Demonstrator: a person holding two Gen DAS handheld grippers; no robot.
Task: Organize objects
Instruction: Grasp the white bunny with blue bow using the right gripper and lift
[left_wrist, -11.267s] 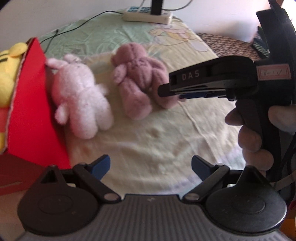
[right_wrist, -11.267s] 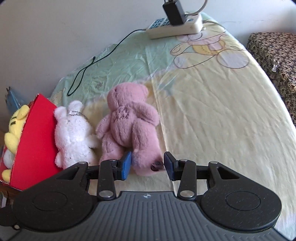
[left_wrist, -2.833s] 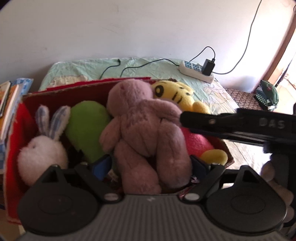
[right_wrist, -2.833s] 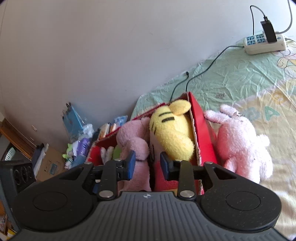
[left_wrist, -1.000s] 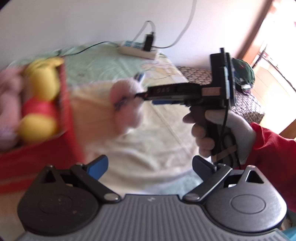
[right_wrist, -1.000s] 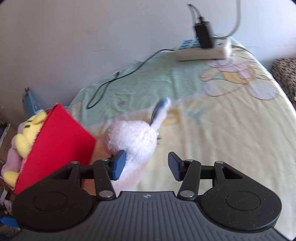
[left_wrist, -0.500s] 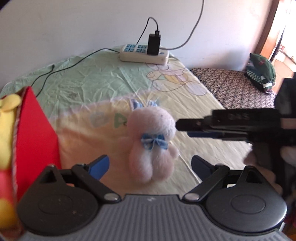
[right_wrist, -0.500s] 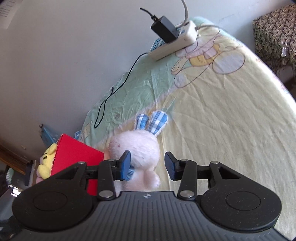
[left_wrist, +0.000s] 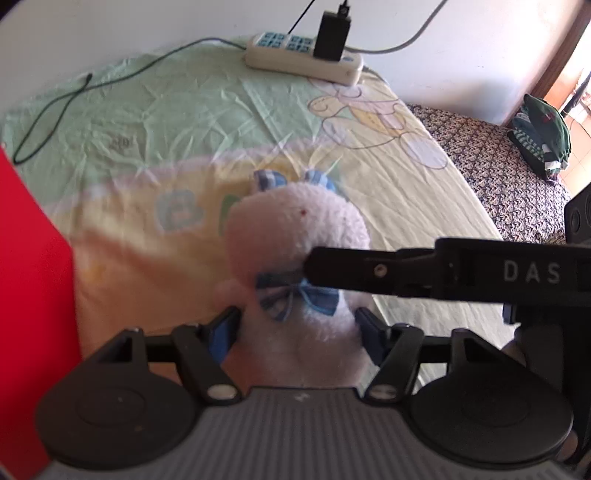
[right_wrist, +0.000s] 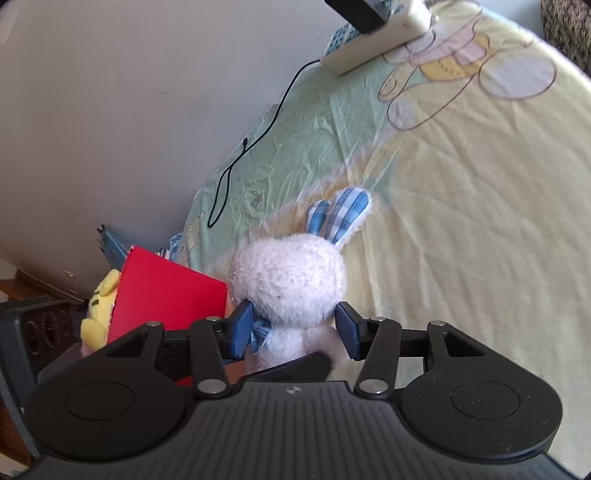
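A white plush rabbit (left_wrist: 295, 229) with blue checked ears and a blue bow sits upright on the yellow-green bedsheet (left_wrist: 166, 122). My left gripper (left_wrist: 297, 332) is closing, and its blue pads press on both sides of the rabbit's body. My right gripper (right_wrist: 295, 328) straddles the rabbit (right_wrist: 291, 280) at the neck from behind. Its jaws are opening, and the pads stand just off the fur. A right gripper finger (left_wrist: 369, 269) crosses the left wrist view at the bow. The red box (right_wrist: 166, 288) stands just left of the rabbit, with a yellow plush (right_wrist: 99, 302) inside.
The red box wall (left_wrist: 29, 295) fills the left edge. A power strip (left_wrist: 303, 62) with a charger lies at the far end of the bed, with a black cable (left_wrist: 55, 103) trailing left. A patterned seat (left_wrist: 498, 166) with a green bundle (left_wrist: 543, 129) stands at right.
The left gripper has come down and forward onto the rabbit, and its jaws have closed on the body. The right gripper's jaws have widened around the rabbit's neck.
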